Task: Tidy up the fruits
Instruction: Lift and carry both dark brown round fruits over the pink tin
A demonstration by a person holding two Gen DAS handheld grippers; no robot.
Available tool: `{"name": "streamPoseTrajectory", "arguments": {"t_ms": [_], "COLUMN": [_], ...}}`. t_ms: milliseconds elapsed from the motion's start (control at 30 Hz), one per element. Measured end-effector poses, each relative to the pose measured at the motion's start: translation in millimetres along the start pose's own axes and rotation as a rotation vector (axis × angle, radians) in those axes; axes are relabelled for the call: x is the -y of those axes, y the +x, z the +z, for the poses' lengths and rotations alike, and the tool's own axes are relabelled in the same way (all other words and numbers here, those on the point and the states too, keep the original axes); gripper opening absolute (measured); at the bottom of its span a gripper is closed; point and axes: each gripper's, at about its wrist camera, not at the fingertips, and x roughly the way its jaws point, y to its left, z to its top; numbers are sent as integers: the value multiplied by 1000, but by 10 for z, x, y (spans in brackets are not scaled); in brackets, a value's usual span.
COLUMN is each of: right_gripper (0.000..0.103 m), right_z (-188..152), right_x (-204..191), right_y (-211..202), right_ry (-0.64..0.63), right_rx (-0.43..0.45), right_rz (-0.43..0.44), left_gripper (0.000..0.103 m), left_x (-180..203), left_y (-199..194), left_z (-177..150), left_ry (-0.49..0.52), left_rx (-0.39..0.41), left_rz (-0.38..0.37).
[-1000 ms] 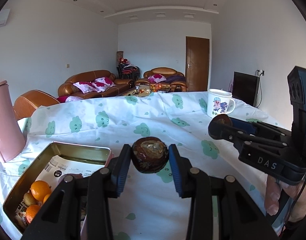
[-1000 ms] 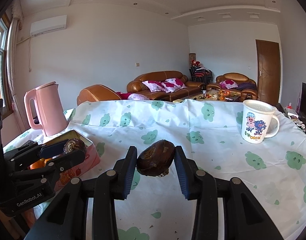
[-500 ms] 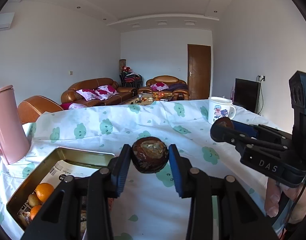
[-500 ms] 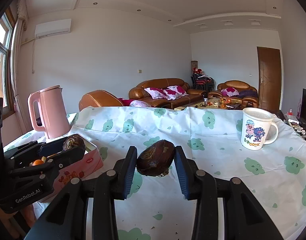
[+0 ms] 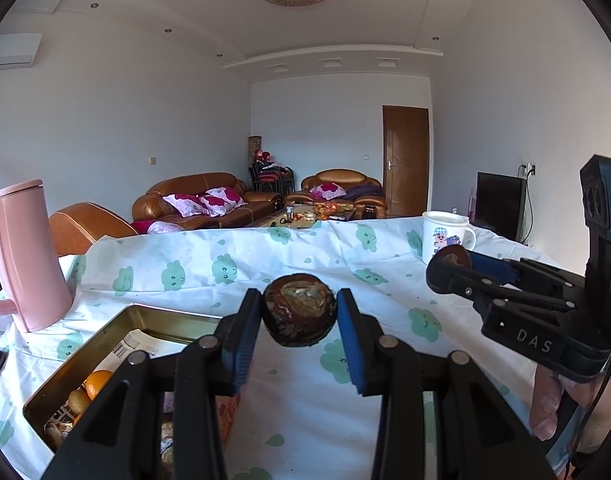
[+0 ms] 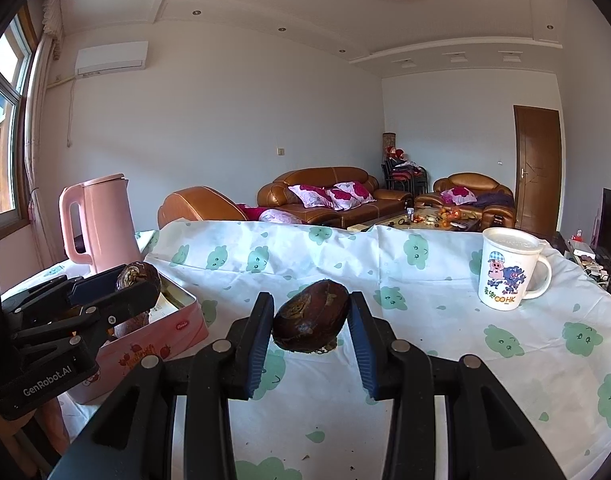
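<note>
My left gripper (image 5: 299, 312) is shut on a dark brown, wrinkled round fruit (image 5: 298, 310), held above the table beside the open pink tin (image 5: 173, 322). The tin holds an orange (image 5: 98, 383) and several other small fruits on a printed paper. My right gripper (image 6: 310, 318) is shut on a second dark brown oval fruit (image 6: 311, 317), held over the tablecloth. The right gripper (image 5: 451, 264) with its fruit appears at the right of the left wrist view. The left gripper (image 6: 139, 280) with its fruit shows at the left of the right wrist view, over the tin (image 6: 157, 332).
A white tablecloth with green cloud prints (image 6: 385, 264) covers the table. A pink kettle (image 6: 99, 224) stands at the far left behind the tin. A white cartoon mug (image 6: 509, 274) stands at the right. A person's fingers (image 5: 545, 404) hold the right gripper. Sofas stand beyond.
Both views have tilted upward a little, so the table and tin sit lower in frame. Both grippers keep their hold on the dark fruits.
</note>
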Motion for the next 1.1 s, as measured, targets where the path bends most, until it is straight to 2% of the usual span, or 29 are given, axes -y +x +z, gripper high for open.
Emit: {"name": "streamPoseTrajectory", "arguments": {"t_ms": [200,433,767,1100], "right_gripper": [40,40,40,40], "right_z": [2,14,21,136], "right_x": [-3,-72,-270,-569], "right_y": [-13,3,209,331], "right_ry": [2,-26,-14,-45], "right_rx": [5,-3,-76,-91], "right_rz": [1,-1,65,128], "left_gripper": [40,40,40,40], "left_x": [-47,-132,-342,-723], "left_y": [-35,-43,-62,-228], "left_z": [3,-2,-28,3], "left_ry": [-20,-44,-75,-120], "left_rx": [15,8,-21,-21], "left_rz": [22,11,3,50]}}
